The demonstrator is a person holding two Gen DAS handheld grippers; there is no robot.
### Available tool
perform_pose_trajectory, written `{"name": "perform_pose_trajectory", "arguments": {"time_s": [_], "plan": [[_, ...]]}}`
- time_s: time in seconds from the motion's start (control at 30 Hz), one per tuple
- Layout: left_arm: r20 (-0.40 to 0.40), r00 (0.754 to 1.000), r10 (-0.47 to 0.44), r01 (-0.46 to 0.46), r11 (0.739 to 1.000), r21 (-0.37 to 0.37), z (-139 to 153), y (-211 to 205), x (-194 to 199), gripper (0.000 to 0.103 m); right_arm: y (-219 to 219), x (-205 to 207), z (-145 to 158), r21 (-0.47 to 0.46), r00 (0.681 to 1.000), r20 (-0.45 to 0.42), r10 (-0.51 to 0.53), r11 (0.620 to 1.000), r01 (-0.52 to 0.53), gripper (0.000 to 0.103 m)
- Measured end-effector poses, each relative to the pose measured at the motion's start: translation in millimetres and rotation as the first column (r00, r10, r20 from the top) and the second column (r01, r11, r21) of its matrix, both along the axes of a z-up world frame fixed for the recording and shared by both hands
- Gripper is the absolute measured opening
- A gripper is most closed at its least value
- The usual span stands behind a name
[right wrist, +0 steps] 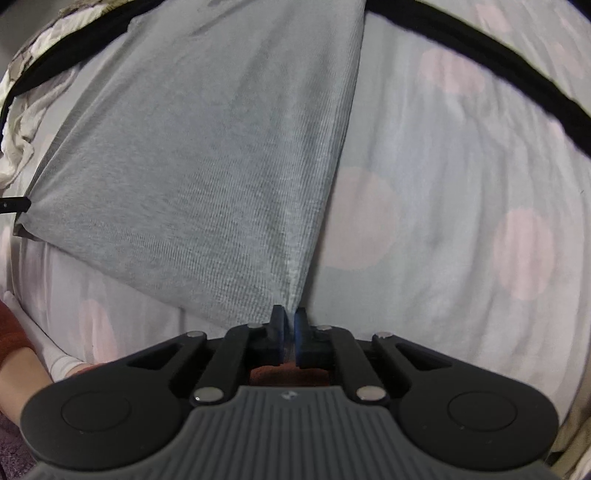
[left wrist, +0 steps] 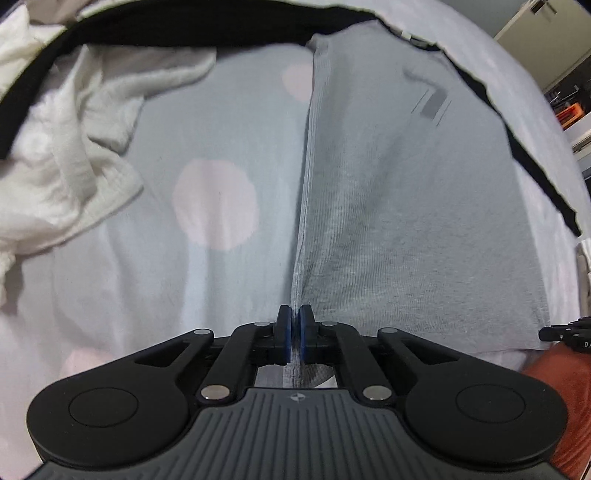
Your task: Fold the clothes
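Note:
A grey knit garment (left wrist: 406, 206) lies spread on a pale bedsheet with pink dots (left wrist: 214, 203). My left gripper (left wrist: 295, 317) is shut on the garment's left edge, cloth pinched between the blue pads. In the right wrist view the same grey garment (right wrist: 207, 166) stretches away to the upper left. My right gripper (right wrist: 290, 317) is shut on its near right corner, with a thin strip of cloth showing between the pads. Both grippers point steeply down at the bed.
A crumpled white garment (left wrist: 74, 155) lies at the left beside a black fabric band (left wrist: 184, 26). The dotted sheet (right wrist: 461, 203) covers the right of the right wrist view. A red-orange sleeve (right wrist: 11, 332) shows at the lower left. Shelving (left wrist: 569, 92) stands beyond the bed.

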State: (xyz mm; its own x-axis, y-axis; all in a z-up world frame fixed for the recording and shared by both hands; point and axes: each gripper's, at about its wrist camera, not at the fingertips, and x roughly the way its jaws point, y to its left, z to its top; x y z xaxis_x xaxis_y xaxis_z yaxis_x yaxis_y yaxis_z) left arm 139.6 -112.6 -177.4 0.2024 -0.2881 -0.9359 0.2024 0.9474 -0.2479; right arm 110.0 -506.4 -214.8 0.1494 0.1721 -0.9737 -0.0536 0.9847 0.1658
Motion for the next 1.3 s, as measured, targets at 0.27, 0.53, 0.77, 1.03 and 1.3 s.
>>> {"name": "perform_pose_trajectory", "arguments": {"time_s": [0.27, 0.53, 0.77, 1.03, 1.3], "plan": [[0.009, 0.997, 0.079, -0.079, 0.997, -0.002, -1.1, 4.1, -1.2, 0.032, -10.9, -16.5, 14.9, 0.076, 0.996, 0.089, -0.022, 0.997, 0.016, 0.029], [0.17, 0.979, 0.114, -0.106, 0.993, -0.054, 32.4, -2.3, -3.1, 0.041, -54.0, -20.4, 48.1, 0.042, 0.96, 0.243, -0.139, 0.99, 0.133, 0.033], [0.217, 0.973, 0.078, -0.068, 0.996, -0.057, 36.2, -29.2, 18.0, 0.041, -106.6, -9.3, 63.7, -0.009, 0.902, 0.358, -0.239, 0.966, 0.26, 0.033], [0.241, 0.97, 0.023, -0.016, 0.999, -0.029, 25.3, -66.2, 57.6, 0.041, -130.6, 20.3, 67.9, -0.032, 0.864, 0.44, -0.246, 0.957, 0.289, 0.034], [0.332, 0.943, -0.011, 0.015, 1.0, -0.011, 7.5, -92.0, 93.5, 0.041, -130.3, 87.8, 56.8, -0.047, 0.849, 0.498, -0.175, 0.973, 0.228, 0.034]]}}
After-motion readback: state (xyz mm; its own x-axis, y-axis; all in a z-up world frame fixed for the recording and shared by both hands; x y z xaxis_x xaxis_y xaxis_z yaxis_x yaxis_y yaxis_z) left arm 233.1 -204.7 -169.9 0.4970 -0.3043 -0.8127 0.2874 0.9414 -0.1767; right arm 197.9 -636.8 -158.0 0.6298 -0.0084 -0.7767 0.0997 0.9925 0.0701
